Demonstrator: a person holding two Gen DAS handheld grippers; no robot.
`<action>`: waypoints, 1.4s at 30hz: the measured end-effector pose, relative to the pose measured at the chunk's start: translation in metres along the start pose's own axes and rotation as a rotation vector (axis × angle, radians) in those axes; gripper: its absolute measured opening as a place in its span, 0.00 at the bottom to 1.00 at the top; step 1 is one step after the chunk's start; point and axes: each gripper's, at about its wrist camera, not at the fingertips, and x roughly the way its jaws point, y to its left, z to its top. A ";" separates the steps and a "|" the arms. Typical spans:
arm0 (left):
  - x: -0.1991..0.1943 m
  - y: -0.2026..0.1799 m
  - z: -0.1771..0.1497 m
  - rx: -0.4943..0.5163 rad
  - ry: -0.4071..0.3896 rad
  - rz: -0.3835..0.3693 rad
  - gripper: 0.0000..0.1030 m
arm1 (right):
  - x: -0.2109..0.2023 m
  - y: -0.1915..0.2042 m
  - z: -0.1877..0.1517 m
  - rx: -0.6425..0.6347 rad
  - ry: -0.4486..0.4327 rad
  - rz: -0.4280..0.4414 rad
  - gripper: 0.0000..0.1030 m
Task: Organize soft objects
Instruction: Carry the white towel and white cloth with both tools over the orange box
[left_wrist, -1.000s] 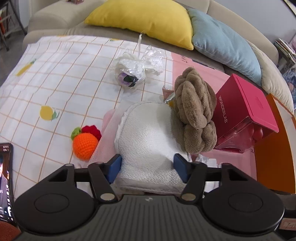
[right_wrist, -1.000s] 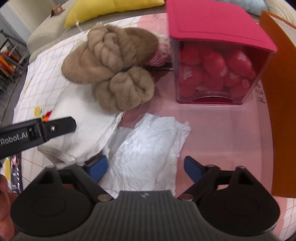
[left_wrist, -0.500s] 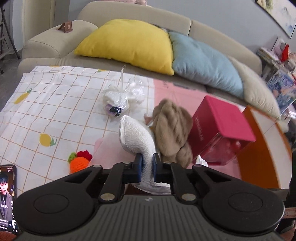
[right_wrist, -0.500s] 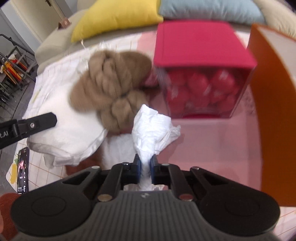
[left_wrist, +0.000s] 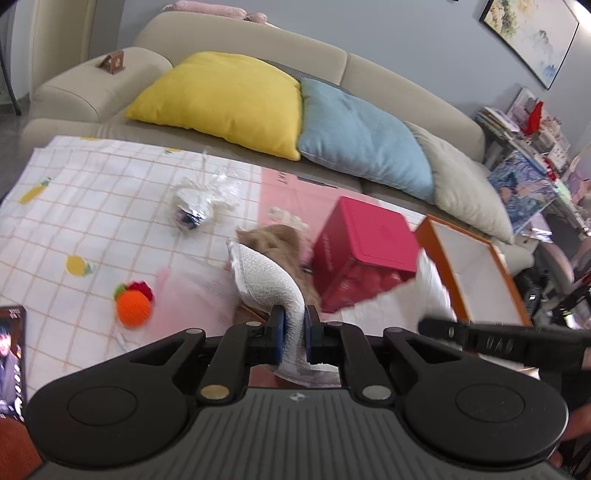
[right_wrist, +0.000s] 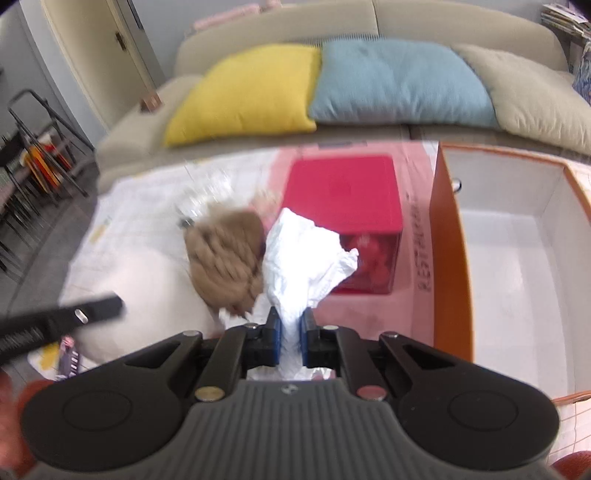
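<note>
My left gripper is shut on a white textured cushion and holds its edge lifted off the table. A brown knotted plush lies behind it, partly hidden; it also shows blurred in the right wrist view. My right gripper is shut on a crumpled white cloth, raised above the table. The same cloth shows in the left wrist view. An open orange box with a white inside stands to the right.
A red lidded box stands behind the plush. An orange crochet fruit, a clear plastic bag and a phone lie on the checked cloth. A sofa with yellow and blue pillows is behind.
Both grippers closed, the left on the white cushion and the right on the white cloth, and both have lifted upward and back. The views now take in the sofa and orange box.
</note>
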 end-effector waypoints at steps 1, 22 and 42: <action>-0.002 -0.003 -0.002 0.003 0.004 -0.008 0.11 | -0.008 0.001 0.002 -0.006 -0.013 0.006 0.07; 0.016 -0.028 -0.040 0.130 0.128 -0.013 0.11 | 0.060 -0.029 -0.040 0.013 0.248 0.070 0.57; 0.046 -0.029 -0.043 0.173 0.197 0.014 0.11 | 0.109 -0.047 -0.029 -0.018 0.295 -0.115 0.46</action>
